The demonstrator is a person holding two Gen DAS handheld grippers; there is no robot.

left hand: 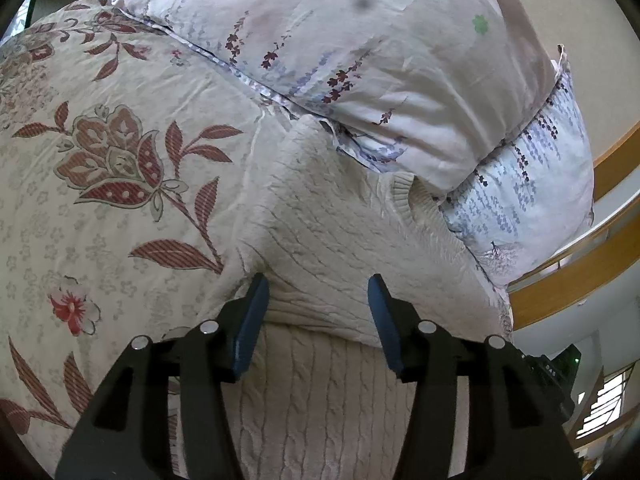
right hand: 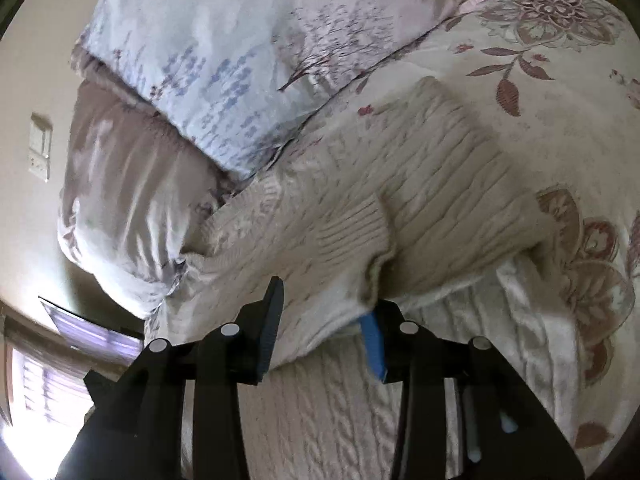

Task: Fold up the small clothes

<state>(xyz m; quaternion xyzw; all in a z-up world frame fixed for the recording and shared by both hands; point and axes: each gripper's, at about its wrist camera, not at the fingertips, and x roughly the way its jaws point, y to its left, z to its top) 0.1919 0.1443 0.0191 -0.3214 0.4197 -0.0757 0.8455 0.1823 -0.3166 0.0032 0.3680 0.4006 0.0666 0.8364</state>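
A cream cable-knit sweater (left hand: 340, 240) lies on a floral bedspread (left hand: 100, 160), partly folded over itself. My left gripper (left hand: 318, 284) is open, its blue pads either side of the folded edge of the knit. In the right wrist view the sweater (right hand: 420, 184) shows a ribbed cuff or hem (right hand: 352, 232) folded across it. My right gripper (right hand: 320, 300) is open over the sweater's fold; knit fabric covers the tip of its right finger.
Two floral pillows (left hand: 360, 60) lie against the far side of the sweater; they also show in the right wrist view (right hand: 200, 60). A wooden rail (left hand: 580, 272) runs at the right. A wall switch (right hand: 40, 148) and a window (right hand: 52, 380) show at the left.
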